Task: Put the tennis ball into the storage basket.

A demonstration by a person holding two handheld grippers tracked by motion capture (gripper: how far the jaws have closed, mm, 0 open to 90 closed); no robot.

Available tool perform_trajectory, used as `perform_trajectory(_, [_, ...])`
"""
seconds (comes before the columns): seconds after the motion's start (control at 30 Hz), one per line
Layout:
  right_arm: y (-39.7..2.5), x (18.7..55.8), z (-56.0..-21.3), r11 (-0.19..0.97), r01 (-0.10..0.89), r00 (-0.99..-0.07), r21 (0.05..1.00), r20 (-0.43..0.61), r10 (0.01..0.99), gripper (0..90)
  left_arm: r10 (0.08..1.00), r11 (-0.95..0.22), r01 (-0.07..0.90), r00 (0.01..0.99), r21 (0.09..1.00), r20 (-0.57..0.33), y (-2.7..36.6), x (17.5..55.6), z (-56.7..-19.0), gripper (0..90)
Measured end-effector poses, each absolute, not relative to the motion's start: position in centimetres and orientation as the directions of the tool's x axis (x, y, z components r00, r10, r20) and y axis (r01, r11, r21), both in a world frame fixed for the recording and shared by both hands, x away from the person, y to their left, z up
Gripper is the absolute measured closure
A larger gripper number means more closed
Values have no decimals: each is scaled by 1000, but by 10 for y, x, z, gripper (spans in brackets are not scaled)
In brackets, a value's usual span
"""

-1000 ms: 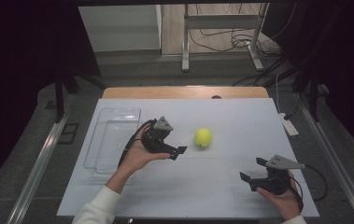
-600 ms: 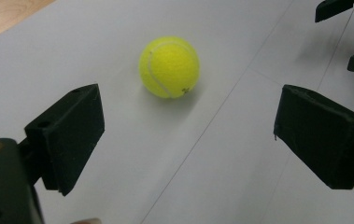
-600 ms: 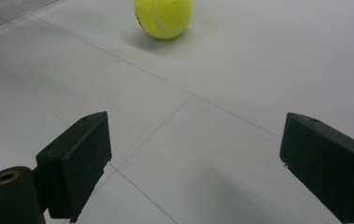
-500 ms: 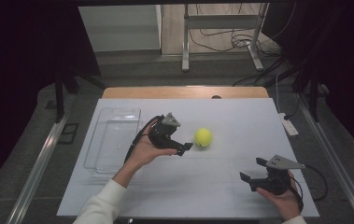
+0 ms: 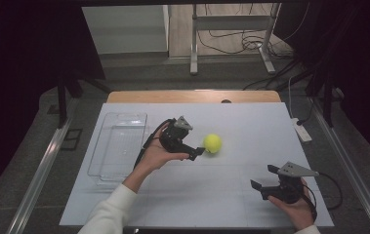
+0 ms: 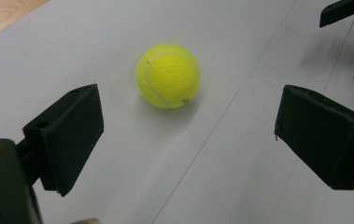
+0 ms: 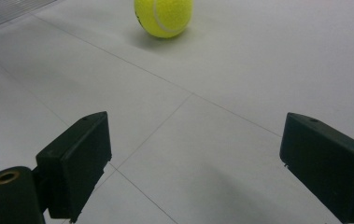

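Observation:
A yellow tennis ball (image 5: 212,143) lies on the white table top (image 5: 251,122), near its middle. My left gripper (image 5: 196,144) hovers just left of the ball, open, jaws pointing at it. In the left gripper view the ball (image 6: 167,75) rests a short way beyond the two spread jaws (image 6: 188,126), touching neither. My right gripper (image 5: 264,177) rests near the front right of the table, open and holding nothing. From the right gripper view the ball (image 7: 164,16) is far ahead, past the wide-apart jaws (image 7: 195,158).
A clear plastic tray (image 5: 93,168) sits at the table's left, and its corner (image 7: 6,11) appears in the right gripper view. A white power strip (image 5: 302,130) lies off the right edge. The right gripper (image 6: 352,39) is visible far off in the left gripper view.
My left gripper has travelled to the right, closing in on the ball. The ball and the right gripper have stayed put.

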State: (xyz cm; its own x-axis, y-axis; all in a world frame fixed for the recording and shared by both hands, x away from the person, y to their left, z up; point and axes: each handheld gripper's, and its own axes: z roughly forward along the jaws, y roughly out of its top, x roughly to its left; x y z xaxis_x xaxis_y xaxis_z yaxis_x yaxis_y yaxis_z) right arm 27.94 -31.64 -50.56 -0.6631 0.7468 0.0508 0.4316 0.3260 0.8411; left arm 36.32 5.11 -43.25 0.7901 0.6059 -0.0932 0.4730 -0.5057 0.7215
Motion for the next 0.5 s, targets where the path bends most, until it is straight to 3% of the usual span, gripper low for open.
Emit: perform_trajectory(0.5, [-316, 279, -506, 327, 432, -664, 840, 51, 746, 93, 623, -492, 487, 776, 722, -99, 46, 375, -434, 88])
